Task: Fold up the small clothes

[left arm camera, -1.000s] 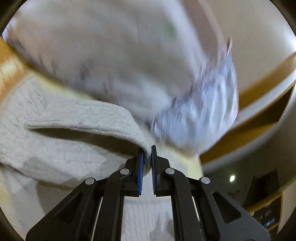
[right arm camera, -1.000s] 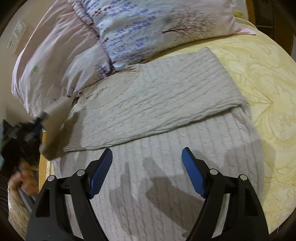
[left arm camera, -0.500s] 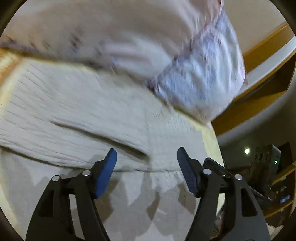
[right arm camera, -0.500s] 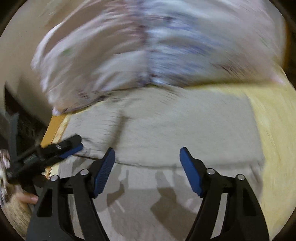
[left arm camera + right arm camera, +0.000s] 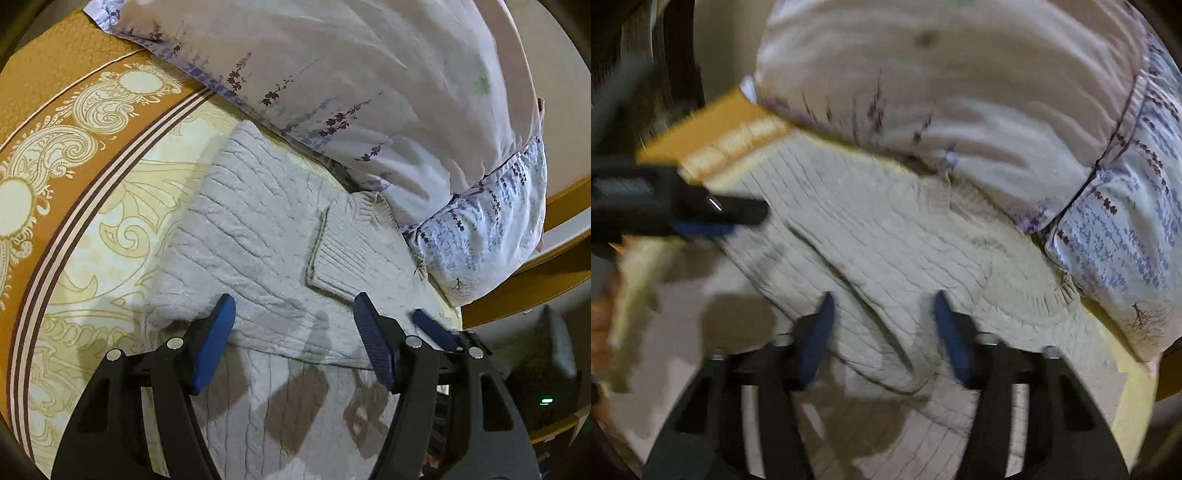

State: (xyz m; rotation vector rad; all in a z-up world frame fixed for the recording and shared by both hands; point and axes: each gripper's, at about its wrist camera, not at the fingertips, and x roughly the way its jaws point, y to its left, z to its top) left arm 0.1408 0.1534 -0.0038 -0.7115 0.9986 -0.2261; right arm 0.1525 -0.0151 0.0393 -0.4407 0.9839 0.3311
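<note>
A pale grey cable-knit sweater lies partly folded on the bed, with a ribbed sleeve cuff laid across it near the pillows. My left gripper is open and empty, hovering just above the sweater's folded edge. In the blurred right wrist view the sweater fills the middle. My right gripper is open and empty above it. The left gripper shows at the left edge of that view, and one blue finger of the right gripper shows in the left wrist view.
Two floral pillows lie against the sweater's far side; they also show in the right wrist view. The cream and orange patterned bedspread stretches to the left. A wooden bed frame runs at the right.
My left gripper let go of the sleeve it held and opened; the sleeve now lies folded over the sweater. Both grippers swung toward the pillow end of the sweater.
</note>
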